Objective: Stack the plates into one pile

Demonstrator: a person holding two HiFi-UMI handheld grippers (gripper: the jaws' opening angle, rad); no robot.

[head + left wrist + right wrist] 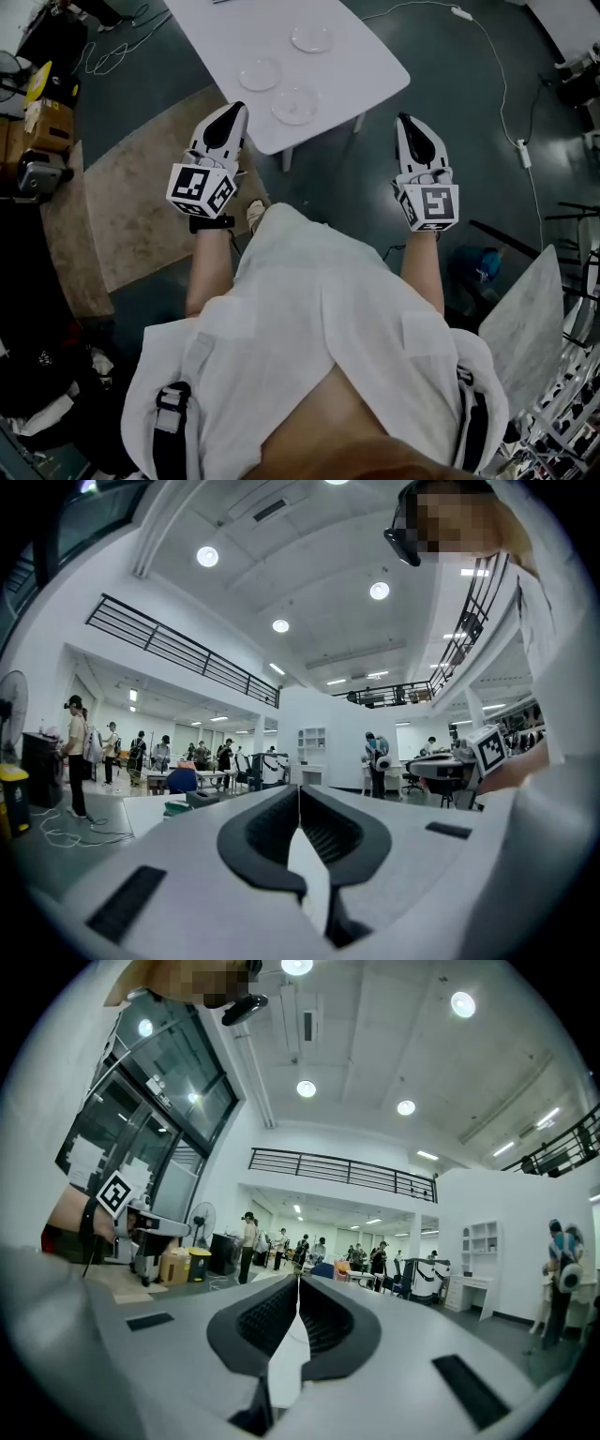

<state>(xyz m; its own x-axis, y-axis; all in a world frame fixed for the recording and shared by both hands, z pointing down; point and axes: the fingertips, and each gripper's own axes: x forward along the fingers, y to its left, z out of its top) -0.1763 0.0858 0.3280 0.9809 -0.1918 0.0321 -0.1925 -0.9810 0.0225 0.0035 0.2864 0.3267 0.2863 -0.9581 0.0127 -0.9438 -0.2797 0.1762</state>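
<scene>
Three clear glass plates lie apart on the white table [375,70] in the head view: one at the back [311,38], one to the left [260,74], one nearest the front edge [294,105]. My left gripper [234,110] hangs at the table's near left edge, shut and empty. My right gripper [405,122] is shut too, held over the floor right of the table's corner. Both gripper views look level across the hall; their jaws [298,789] [298,1279] meet with nothing between them, and no plate shows there.
A beige rug [141,202] lies under the table's left side. Cables [506,84] run over the dark floor at right. Boxes and gear [37,122] stand at far left, a blue object [483,265] and a slab [530,323] at lower right. People stand far off in the hall.
</scene>
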